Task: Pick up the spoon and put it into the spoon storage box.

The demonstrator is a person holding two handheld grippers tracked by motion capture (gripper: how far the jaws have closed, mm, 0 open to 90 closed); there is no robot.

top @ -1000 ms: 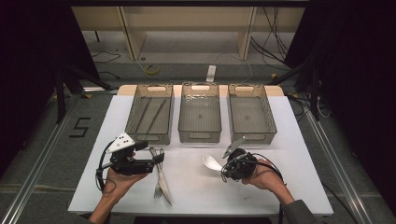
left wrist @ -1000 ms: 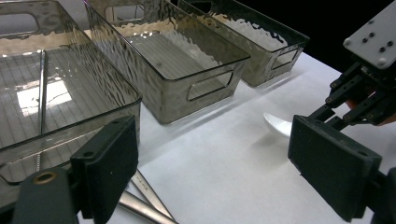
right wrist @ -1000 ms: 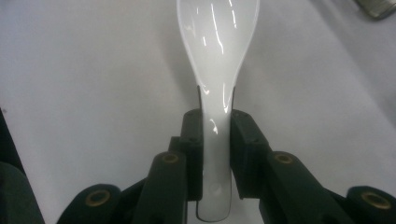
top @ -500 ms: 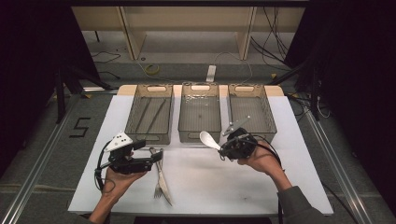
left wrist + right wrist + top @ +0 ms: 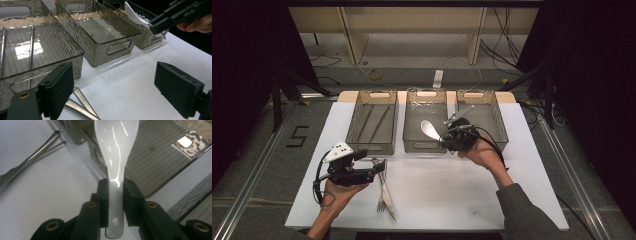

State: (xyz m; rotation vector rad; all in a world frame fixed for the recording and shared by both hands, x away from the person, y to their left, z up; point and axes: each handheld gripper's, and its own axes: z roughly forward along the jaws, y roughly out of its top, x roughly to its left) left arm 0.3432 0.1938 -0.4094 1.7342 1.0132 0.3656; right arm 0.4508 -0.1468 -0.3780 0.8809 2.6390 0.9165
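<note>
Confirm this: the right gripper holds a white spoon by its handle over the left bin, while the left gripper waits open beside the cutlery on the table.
Wrong bin. The right gripper holds the white spoon by its handle over the middle bin, as the high view shows. The left gripper does wait open beside the cutlery on the table.
</note>
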